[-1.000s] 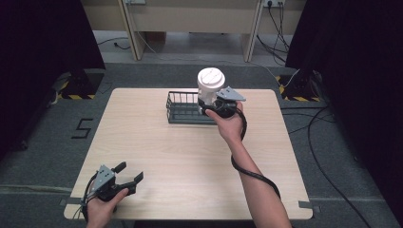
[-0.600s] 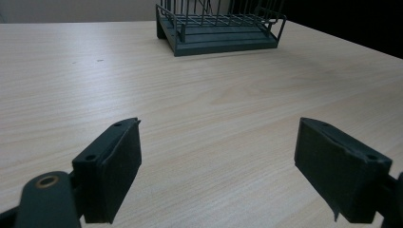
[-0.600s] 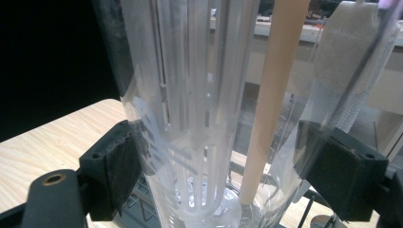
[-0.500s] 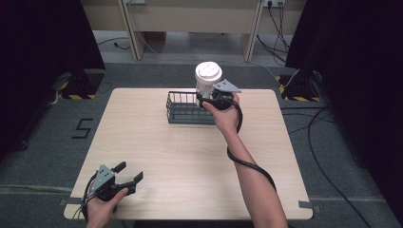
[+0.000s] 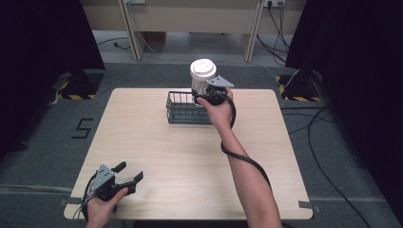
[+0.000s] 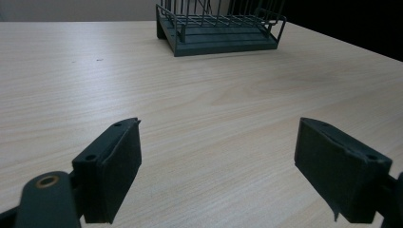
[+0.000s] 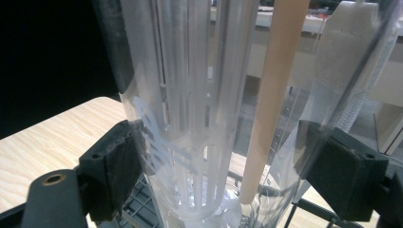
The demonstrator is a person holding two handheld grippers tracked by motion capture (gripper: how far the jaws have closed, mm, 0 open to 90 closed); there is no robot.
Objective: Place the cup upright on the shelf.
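A clear plastic jar (image 5: 202, 76) with a white lid hangs above the right end of a dark wire basket (image 5: 182, 112). My right gripper (image 5: 201, 93) is shut on the jar's lower wall. In the right gripper view the jar (image 7: 214, 95) sits between both pads (image 7: 116, 166); inside it are clear straws, a beige stick and a white textured piece. The basket's bars (image 7: 142, 206) show below it. Near the table's front left corner my left gripper (image 5: 129, 173) is open with nothing between its fingers. The left gripper (image 6: 218, 175) points across bare wood toward the basket (image 6: 218, 28).
The light wooden table (image 5: 190, 156) has open surface between the two grippers. A black cable trails along the right forearm (image 5: 247, 164). Dark curtains flank the table, with desks and cables on the floor behind.
My right gripper has carried the jar a little up and to the left over the basket. The left gripper has stayed where it was.
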